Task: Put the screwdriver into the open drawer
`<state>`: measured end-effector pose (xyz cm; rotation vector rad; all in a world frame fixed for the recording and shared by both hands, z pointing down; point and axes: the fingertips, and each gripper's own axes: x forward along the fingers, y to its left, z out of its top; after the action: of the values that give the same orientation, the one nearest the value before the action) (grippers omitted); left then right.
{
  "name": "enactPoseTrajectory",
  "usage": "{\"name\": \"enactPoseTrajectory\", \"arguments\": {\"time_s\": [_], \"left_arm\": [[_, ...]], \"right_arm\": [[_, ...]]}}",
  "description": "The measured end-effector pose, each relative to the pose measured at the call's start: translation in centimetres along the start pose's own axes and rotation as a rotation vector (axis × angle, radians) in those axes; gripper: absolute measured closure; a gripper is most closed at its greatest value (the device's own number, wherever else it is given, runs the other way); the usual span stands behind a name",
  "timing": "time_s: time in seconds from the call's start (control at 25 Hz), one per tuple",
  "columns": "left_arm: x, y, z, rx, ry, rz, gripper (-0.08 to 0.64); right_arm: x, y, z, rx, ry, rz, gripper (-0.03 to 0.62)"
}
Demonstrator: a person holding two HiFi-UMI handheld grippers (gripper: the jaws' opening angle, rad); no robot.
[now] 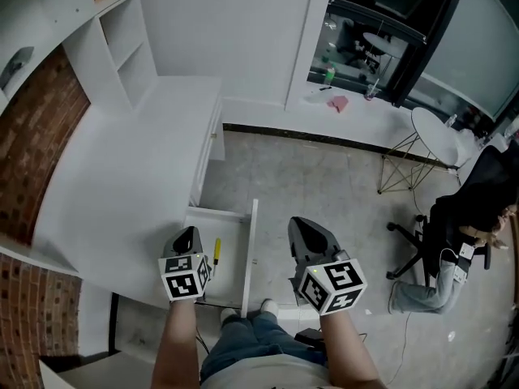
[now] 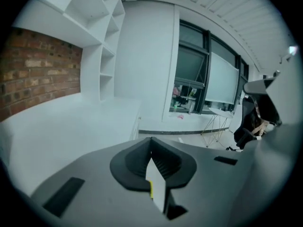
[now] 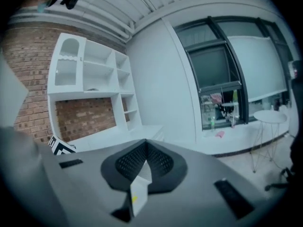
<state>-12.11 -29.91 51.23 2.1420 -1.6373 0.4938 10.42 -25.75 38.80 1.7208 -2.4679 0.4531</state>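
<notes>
The yellow screwdriver lies lengthwise in the open drawer, just beside the left gripper, farther from the right gripper, both closed and empty

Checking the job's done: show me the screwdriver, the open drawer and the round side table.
screwdriver (image 1: 216, 248), head view, yellow handle.
open drawer (image 1: 251, 241), head view, white front panel.
round side table (image 1: 434, 134), head view, white top.
</notes>
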Motion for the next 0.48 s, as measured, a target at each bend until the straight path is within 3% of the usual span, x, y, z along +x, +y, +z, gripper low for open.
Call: {"name": "enactPoseTrajectory", "arguments": {"time_s": [0.28, 0.48], "left_arm": [[-7.1, -1.8, 9.1, 0.102, -0.287, -0.016, 0.546], [-12.5, -2.3, 14.8, 0.095, -0.465, -0.013, 0.546]], "right_arm": [[-3.9, 4.4, 9.1, -0.305, -0.26, 0.05, 0.583], [-6.1, 6.7, 13.0, -0.391, -0.361, 0.061, 0.583]]}}
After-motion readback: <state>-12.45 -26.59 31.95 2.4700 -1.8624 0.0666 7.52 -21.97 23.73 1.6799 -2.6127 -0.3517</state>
